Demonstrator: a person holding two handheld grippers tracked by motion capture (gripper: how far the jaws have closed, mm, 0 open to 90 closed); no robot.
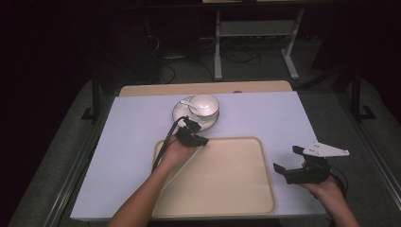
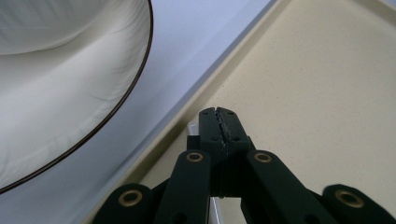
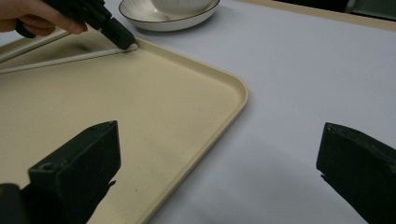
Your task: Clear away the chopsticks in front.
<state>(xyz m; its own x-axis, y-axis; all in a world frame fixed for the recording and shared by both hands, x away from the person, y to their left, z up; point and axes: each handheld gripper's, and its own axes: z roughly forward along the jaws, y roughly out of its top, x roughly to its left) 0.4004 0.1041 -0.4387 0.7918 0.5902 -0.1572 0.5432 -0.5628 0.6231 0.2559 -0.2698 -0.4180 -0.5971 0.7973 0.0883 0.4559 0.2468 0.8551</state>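
There is one tray [image 1: 236, 189], one saucer [image 1: 178, 113], one cup [image 1: 206, 104], one small spoon [image 1: 187, 103] and two white chopsticks [image 3: 60, 58]. There are two tools, one in each hand.

The chopsticks are long, thin and white. They lie on the tray near its far left corner, close to the rim. In the right gripper view they run side by side and come closer together at the end by the corner. That end is where the left tool [image 1: 197, 140] is.

The left tool has its two black jaws pressed together. In the left gripper view a bit of white pokes out under the jaws, on both sides. So it is pinching the tips of the chopsticks right at the tray's corner. The left hand [image 1: 177, 152] is over the left part of the tray.

The right tool [image 1: 289, 160] is wide open. Nothing is between its jaws. It is just off the right edge of the tray, over the table [image 1: 132, 142], well apart from the chopsticks.

The tray is pale yellow with round corners. It lies on the white table, close to the person.

The saucer is white with a thin dark line around its edge. It is on the table just past the tray's far left corner. The white cup is on the saucer, and the spoon lies on the saucer beside the cup.
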